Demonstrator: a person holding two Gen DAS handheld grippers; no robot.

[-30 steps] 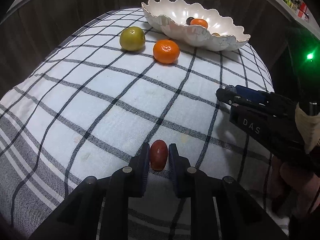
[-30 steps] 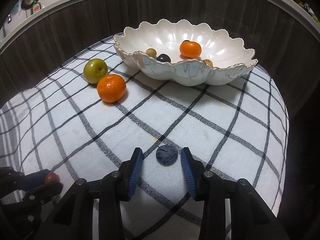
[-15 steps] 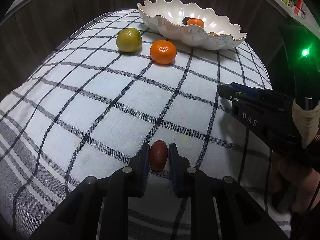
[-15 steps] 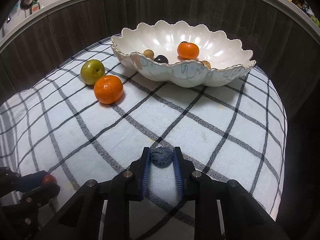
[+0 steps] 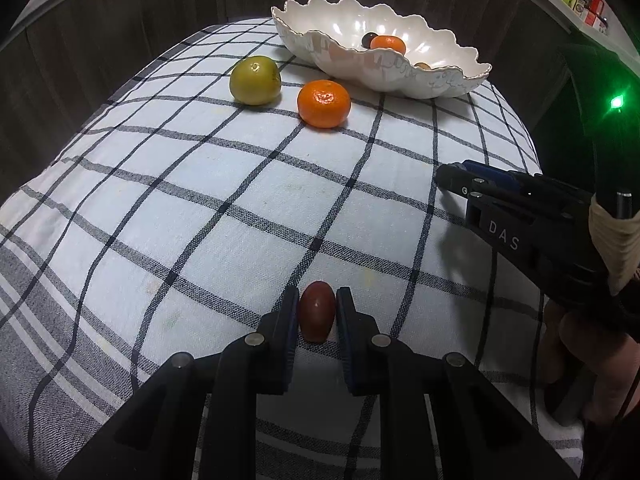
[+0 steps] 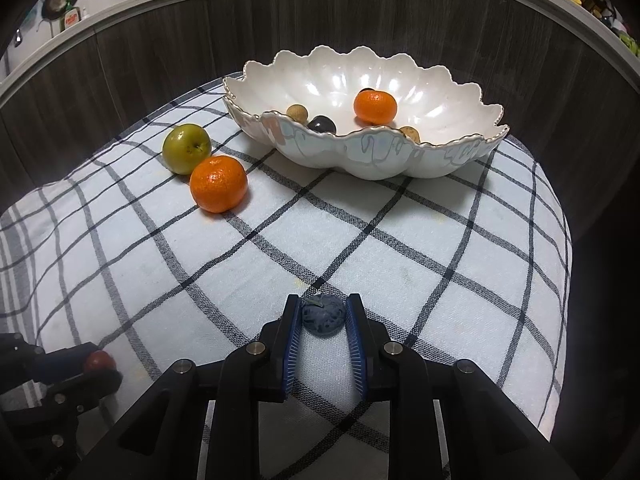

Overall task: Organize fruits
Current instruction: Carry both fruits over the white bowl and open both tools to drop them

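My left gripper (image 5: 317, 312) is shut on a small dark red oval fruit (image 5: 317, 316), held just above the checked cloth. My right gripper (image 6: 323, 314) is shut on a small dark blue round fruit (image 6: 323, 315), lifted a little off the cloth. A white scalloped bowl (image 6: 372, 152) stands at the back and holds an orange (image 6: 375, 107), a dark plum (image 6: 321, 124) and small brown fruits. A green apple (image 6: 187, 149) and an orange (image 6: 218, 183) lie on the cloth left of the bowl. The right gripper also shows in the left wrist view (image 5: 452, 178).
The checked cloth (image 6: 400, 248) covers a rounded table that drops off at the right and left edges. A dark wooden wall (image 6: 360, 12) stands close behind the bowl. In the right wrist view the left gripper (image 6: 98, 364) sits at the lower left.
My right gripper has closed on the blue fruit and lifted it toward the bowl. My left gripper keeps its hold on the red fruit and has moved forward slightly.
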